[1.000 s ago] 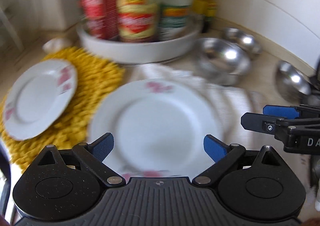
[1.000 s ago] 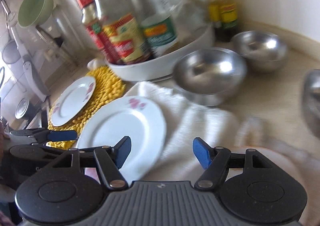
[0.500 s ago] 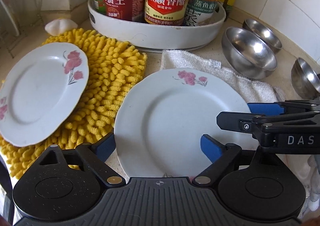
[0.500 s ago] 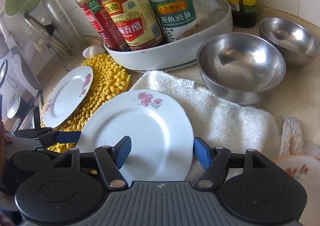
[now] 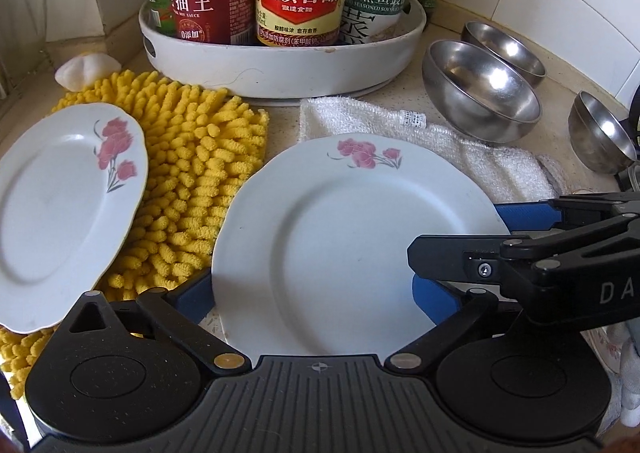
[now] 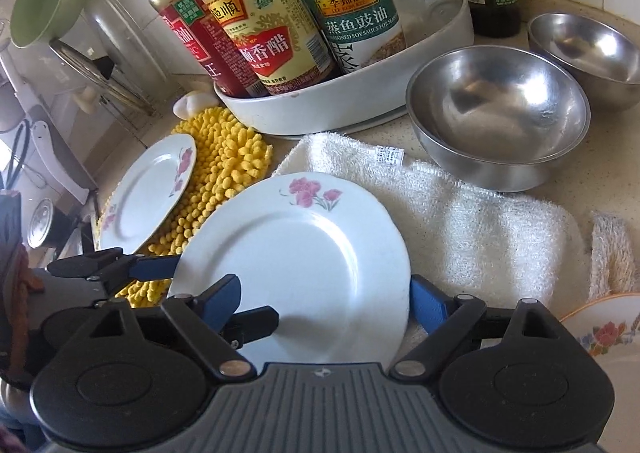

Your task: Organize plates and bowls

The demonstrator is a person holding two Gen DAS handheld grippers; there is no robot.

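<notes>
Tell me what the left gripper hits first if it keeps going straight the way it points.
Probably the near plate: the left gripper is open and points down at it, a pad on each side of its near rim. The right gripper reaches in over the plate's right edge; depth there is unclear.

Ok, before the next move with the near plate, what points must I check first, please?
1. Left claw open: ok; jaws just opened, near plate between them.
2. Right claw open: ok; jaws just opened, same plate between them.
3. Pads pressing the plate: not ok, none seems to press.
4. Claws apart from each other: cannot tell; they overlap over the plate.
5. Second plate on yellow mat bare on top: ok.
</notes>
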